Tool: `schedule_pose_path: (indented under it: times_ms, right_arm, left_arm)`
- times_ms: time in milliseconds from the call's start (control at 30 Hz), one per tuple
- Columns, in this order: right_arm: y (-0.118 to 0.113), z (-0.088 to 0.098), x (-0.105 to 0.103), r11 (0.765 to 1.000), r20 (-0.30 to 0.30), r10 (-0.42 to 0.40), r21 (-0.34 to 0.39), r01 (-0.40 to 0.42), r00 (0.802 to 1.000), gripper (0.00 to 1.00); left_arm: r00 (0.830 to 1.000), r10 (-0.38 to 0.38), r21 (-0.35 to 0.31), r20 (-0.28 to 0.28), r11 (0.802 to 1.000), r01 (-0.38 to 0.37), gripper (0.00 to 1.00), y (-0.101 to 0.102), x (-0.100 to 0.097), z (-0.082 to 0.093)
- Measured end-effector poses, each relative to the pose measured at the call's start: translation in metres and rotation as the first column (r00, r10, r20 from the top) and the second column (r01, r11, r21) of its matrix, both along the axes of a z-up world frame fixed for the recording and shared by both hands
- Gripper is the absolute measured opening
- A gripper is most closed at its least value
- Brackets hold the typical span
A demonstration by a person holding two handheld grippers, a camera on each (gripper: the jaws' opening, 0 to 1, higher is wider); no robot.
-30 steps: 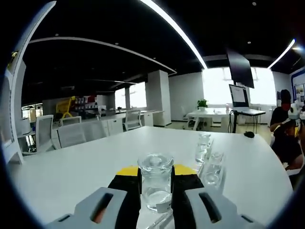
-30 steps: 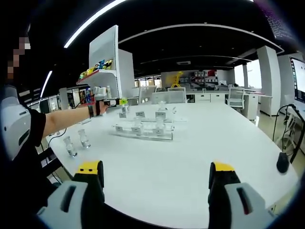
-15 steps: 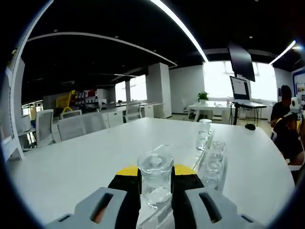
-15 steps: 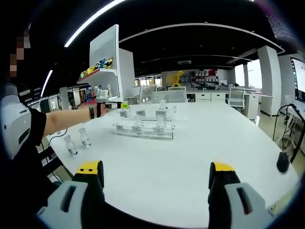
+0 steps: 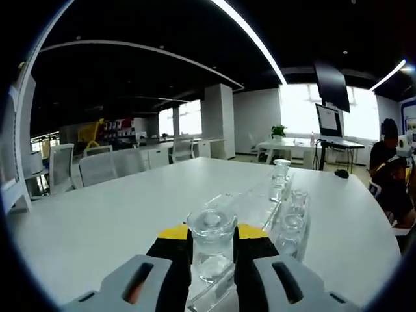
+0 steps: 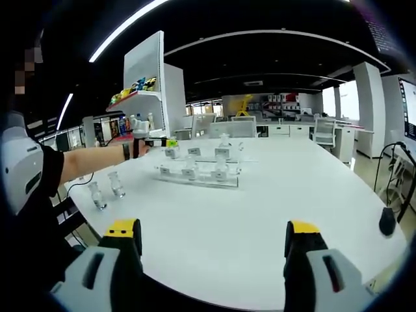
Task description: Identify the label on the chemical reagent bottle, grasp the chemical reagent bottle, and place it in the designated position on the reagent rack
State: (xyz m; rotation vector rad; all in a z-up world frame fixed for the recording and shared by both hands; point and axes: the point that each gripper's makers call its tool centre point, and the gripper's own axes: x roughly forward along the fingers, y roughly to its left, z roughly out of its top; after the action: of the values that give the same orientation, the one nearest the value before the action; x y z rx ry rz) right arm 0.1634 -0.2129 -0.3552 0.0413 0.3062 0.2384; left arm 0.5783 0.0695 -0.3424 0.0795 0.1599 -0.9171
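Note:
In the left gripper view my left gripper (image 5: 212,250) is shut on a clear glass reagent bottle (image 5: 211,245) with a glass stopper, held just above the near end of the clear acrylic reagent rack (image 5: 250,207). More clear bottles (image 5: 290,214) stand in the rack's row on the right. In the right gripper view the same rack (image 6: 198,175) lies across the white table (image 6: 260,221), with the left gripper (image 6: 162,142) at its far left end on a person's outstretched arm. My right gripper (image 6: 214,250) stands open over the table's near edge, holding nothing.
Two loose clear bottles (image 6: 107,190) stand on the table's left side. A black mouse-like object (image 6: 387,221) lies at the right edge. A white shelf unit (image 6: 144,84) rises behind the rack. A seated person (image 5: 390,175) is at the far right.
My left gripper has carried the bottle forward over the rack's near end; the rack now reaches under the jaws. The right gripper has stayed still.

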Motion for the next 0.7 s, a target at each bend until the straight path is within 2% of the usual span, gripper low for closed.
schedule_pose_path:
  times_ms: [167, 267, 300, 333, 433, 500, 633, 700]
  right_arm:
    - [0.000, -0.001, 0.000, 1.000, -0.002, -0.002, 0.001, 0.002, 1.000, 0.87]
    - [0.000, -0.001, 0.000, 1.000, -0.001, -0.001, 0.003, 0.001, 1.000, 0.87]
    - [0.000, -0.001, 0.000, 1.000, -0.001, -0.001, 0.003, 0.001, 1.000, 0.87]
    - [0.001, -0.001, 0.000, 1.000, -0.001, -0.001, 0.003, 0.001, 1.000, 0.87]
    - [0.001, 0.000, -0.001, 1.000, 0.001, 0.000, 0.005, 0.000, 1.000, 0.87]
    - [0.001, -0.001, -0.001, 1.000, 0.001, 0.000, 0.005, 0.000, 1.000, 0.87]
    - [0.000, -0.001, -0.003, 1.000, 0.005, 0.000, 0.008, 0.000, 1.000, 0.87]
    - [-0.001, -0.001, -0.004, 1.000, 0.005, -0.003, 0.010, 0.003, 1.000, 0.87]
  left_arm:
    - [0.999, -0.005, -0.028, -0.035, 1.000, 0.004, 0.25, 0.000, -0.001, 0.000]
    - [0.999, -0.015, -0.001, -0.046, 1.000, 0.015, 0.27, -0.001, 0.000, -0.004]
    - [0.999, -0.033, -0.011, -0.024, 0.999, 0.033, 0.30, -0.003, -0.001, -0.001]
    - [0.998, -0.049, -0.006, -0.044, 0.999, 0.048, 0.33, -0.003, -0.006, -0.004]
    - [0.998, -0.060, 0.004, -0.029, 0.998, 0.060, 0.39, -0.005, -0.009, -0.003]
    - [0.999, -0.049, 0.019, -0.009, 0.999, 0.049, 0.49, -0.004, -0.008, -0.004]
    - [0.999, -0.046, 0.013, 0.014, 0.999, 0.046, 0.62, -0.002, -0.008, -0.003]
    - [0.998, -0.063, 0.035, 0.031, 0.997, 0.062, 0.73, -0.004, -0.012, -0.006]
